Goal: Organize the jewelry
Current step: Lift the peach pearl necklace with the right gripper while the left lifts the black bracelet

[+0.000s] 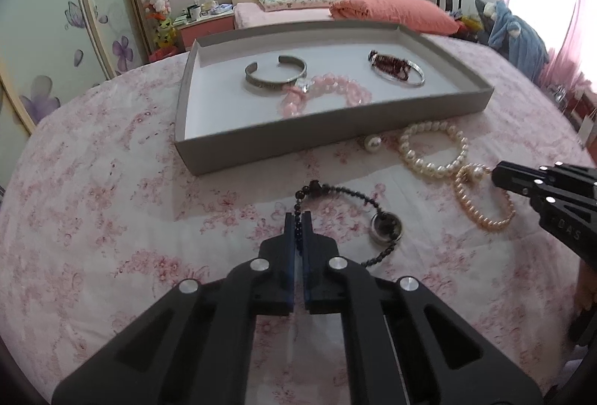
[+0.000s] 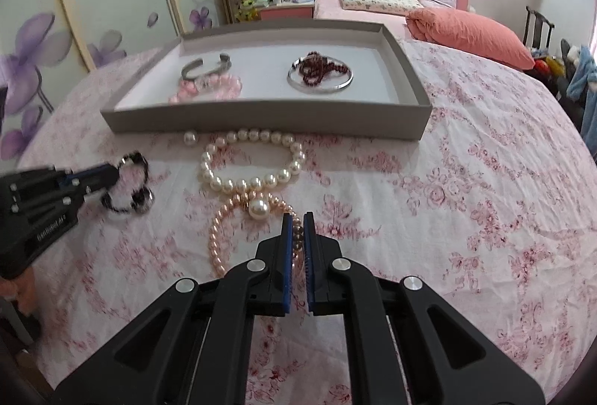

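A grey tray [image 1: 298,140] [image 2: 261,123] on the floral cloth holds a silver cuff [image 1: 275,71], a pink bead bracelet [image 1: 328,91], and a dark red bead string on a silver bangle [image 1: 397,67]. My left gripper [image 1: 297,224] is shut on a black bead bracelet [image 1: 347,194] with a metal ring charm, also seen in the right wrist view [image 2: 130,188]. My right gripper [image 2: 297,224] is shut on a pinkish pearl bracelet [image 2: 224,237] [image 1: 485,207]. A white pearl bracelet [image 2: 253,162] [image 1: 433,147] lies in front of the tray.
A loose white pearl [image 1: 372,143] lies by the tray's front wall. A bed with pillows [image 1: 391,11] and a wardrobe with flower doors [image 1: 56,31] stand behind the table.
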A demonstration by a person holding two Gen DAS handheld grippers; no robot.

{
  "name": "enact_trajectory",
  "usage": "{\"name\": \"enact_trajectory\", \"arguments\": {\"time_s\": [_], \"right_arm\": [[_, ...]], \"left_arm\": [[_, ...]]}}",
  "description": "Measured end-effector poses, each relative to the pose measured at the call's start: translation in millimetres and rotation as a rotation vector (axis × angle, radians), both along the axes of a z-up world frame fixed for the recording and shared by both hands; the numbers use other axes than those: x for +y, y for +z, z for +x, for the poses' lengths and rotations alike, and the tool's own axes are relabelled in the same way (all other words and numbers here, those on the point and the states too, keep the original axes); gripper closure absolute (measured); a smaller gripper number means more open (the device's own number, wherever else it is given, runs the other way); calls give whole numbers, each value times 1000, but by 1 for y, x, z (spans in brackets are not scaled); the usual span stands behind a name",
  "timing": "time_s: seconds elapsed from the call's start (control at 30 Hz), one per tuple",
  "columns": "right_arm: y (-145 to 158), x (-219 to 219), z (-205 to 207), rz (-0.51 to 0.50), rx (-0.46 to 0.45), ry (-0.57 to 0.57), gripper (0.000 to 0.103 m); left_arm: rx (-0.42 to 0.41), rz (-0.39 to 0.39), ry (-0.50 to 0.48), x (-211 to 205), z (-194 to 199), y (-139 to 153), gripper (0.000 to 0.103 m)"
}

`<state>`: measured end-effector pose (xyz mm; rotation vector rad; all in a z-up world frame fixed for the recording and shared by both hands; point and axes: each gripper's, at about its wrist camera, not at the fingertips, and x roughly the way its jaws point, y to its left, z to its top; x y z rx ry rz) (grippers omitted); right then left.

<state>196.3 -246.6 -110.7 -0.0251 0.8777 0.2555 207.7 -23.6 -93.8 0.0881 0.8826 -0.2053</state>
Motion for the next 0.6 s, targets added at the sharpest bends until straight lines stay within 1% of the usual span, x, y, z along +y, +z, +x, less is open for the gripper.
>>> {"name": "enact_trajectory", "arguments": {"time_s": [0.2, 0.3, 0.6], "right_arm": [[26, 7, -6, 72, -76, 35, 97], [34, 13, -9, 94, -100, 56, 97], [45, 15, -15, 140, -135, 80, 97]], "left_arm": [[-56, -93, -13, 3, -5, 21, 99], [-77, -124, -23, 2, -8, 28, 99], [-129, -180, -70, -8, -15, 43, 99]]}}
